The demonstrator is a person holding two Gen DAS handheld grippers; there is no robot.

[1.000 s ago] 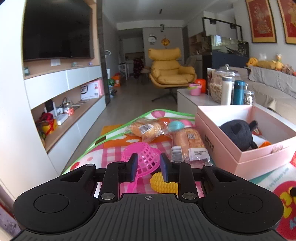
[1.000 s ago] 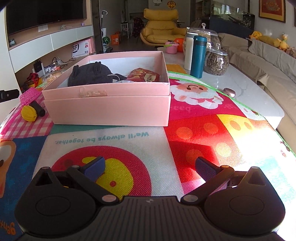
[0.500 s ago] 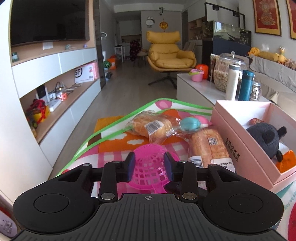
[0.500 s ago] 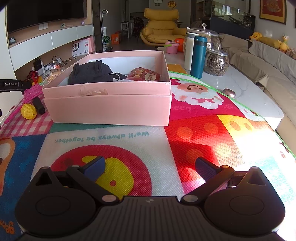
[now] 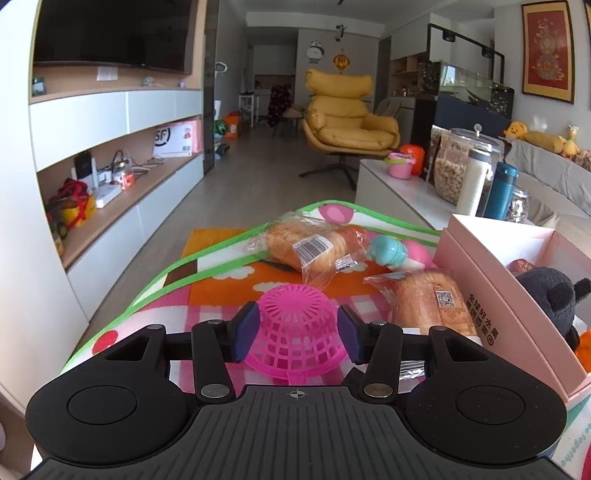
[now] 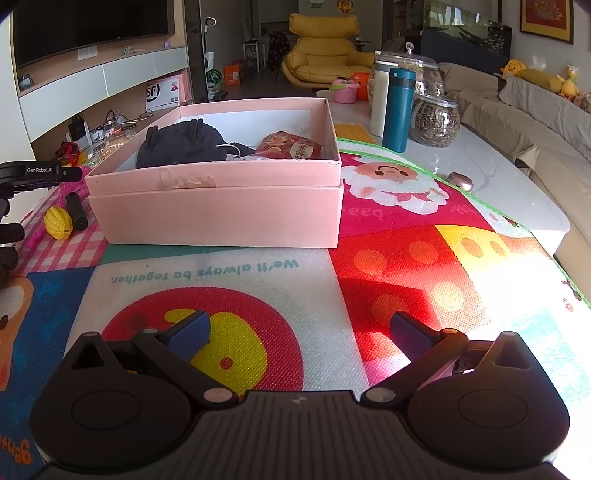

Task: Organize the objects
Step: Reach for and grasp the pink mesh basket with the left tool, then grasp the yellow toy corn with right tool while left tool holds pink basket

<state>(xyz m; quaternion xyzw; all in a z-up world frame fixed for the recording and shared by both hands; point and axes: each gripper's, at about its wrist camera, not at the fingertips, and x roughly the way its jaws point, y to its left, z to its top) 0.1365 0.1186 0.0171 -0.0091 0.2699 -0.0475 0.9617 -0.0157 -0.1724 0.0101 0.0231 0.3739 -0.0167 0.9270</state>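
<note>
pink strainer (image 5: 297, 328) fills my left view only, dome between my left gripper (image 5: 297, 330) pads, jaws opening. pink box (image 6: 221, 199) front shows only on the right; my right gripper (image 6: 299, 332) gapes, holding nothing.

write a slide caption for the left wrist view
Left tongs opening around an upturned pink mesh strainer on the play mat, bread packs and pink box beyond.

Yellow armchair (image 5: 349, 123), wall television (image 5: 110, 35), grey sofa (image 6: 517, 122), sunlit room

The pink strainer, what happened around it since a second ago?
The left gripper slid over to the pink strainer, so the strainer now sits between its jaws, which are opening. The right gripper stayed open and still, and the pink box and bread did not move.
</note>
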